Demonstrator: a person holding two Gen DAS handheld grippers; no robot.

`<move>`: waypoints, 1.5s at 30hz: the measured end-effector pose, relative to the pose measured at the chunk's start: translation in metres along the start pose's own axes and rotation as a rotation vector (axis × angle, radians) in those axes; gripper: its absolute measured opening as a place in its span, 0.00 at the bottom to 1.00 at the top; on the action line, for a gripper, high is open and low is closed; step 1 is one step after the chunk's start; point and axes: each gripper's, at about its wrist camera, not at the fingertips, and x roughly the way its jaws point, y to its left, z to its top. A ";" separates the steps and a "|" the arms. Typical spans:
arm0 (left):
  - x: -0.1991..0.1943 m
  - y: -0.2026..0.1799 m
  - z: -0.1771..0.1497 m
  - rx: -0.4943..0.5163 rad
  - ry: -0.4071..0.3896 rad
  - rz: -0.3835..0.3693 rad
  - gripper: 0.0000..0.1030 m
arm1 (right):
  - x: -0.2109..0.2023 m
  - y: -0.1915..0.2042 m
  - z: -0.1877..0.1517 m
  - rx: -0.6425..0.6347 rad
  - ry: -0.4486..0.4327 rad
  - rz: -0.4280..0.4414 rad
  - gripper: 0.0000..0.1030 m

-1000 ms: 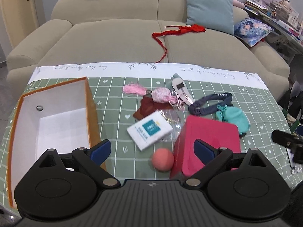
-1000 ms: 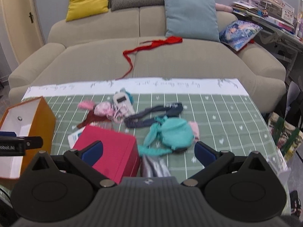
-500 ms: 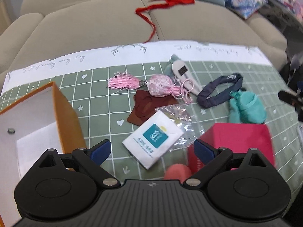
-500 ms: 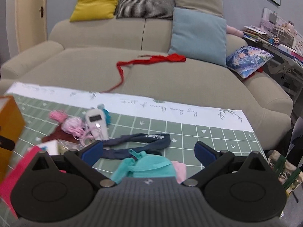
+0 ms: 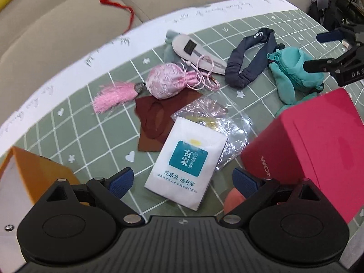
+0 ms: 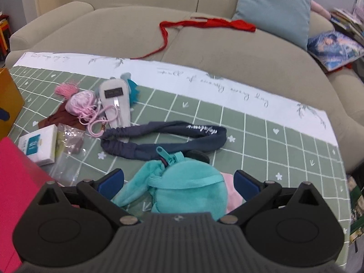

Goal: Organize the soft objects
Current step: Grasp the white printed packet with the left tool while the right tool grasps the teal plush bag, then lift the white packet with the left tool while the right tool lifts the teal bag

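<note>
Right wrist view: right gripper [image 6: 178, 182], fingers wide, straddles teal pouch [image 6: 188, 188] at 6 o'clock; close squarely on its bulk, clear of navy headband [image 6: 163, 141] at 12; left gripper [image 5: 182, 183] likewise wide over tissue pack [image 5: 186, 163].

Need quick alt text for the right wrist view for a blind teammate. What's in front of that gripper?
The open right gripper straddles a teal zip pouch on the green grid tablecloth, fingers not yet touching it. Just beyond lies a navy headband, with a pink tasselled pouch and white tissue pack further left. A beige sofa fills the background.
</note>
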 end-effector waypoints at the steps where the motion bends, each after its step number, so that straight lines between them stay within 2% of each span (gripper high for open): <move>1: 0.003 0.002 0.003 0.007 0.012 -0.012 1.00 | 0.004 -0.002 0.000 0.003 0.009 0.003 0.97; 13: 0.034 0.012 0.019 0.140 0.138 -0.161 1.00 | 0.031 -0.009 0.001 0.004 0.100 0.053 0.97; 21: 0.055 0.014 0.028 0.178 0.176 -0.156 1.00 | 0.036 -0.010 0.003 0.006 0.114 0.055 0.97; 22: 0.057 0.014 0.028 0.183 0.182 -0.157 0.93 | 0.037 -0.010 0.002 0.001 0.115 0.056 0.97; 24: 0.062 0.013 0.027 0.187 0.200 -0.175 0.87 | 0.038 -0.009 0.002 -0.007 0.118 0.054 0.97; 32: 0.063 0.004 0.024 0.280 0.175 -0.116 0.84 | 0.042 -0.009 0.004 -0.008 0.127 0.046 0.97; 36: 0.061 0.006 0.023 0.251 0.172 -0.111 0.78 | 0.047 -0.012 0.004 -0.003 0.145 0.036 0.97; 39: 0.058 0.007 0.024 0.234 0.149 -0.075 0.77 | 0.054 -0.014 0.002 0.009 0.172 0.037 0.97; 43: 0.056 0.012 0.024 0.210 0.147 -0.057 0.75 | 0.062 -0.013 -0.001 -0.018 0.188 0.008 0.92; 45: 0.058 0.011 0.025 0.205 0.149 -0.046 0.75 | 0.066 -0.015 -0.003 -0.015 0.207 0.014 0.86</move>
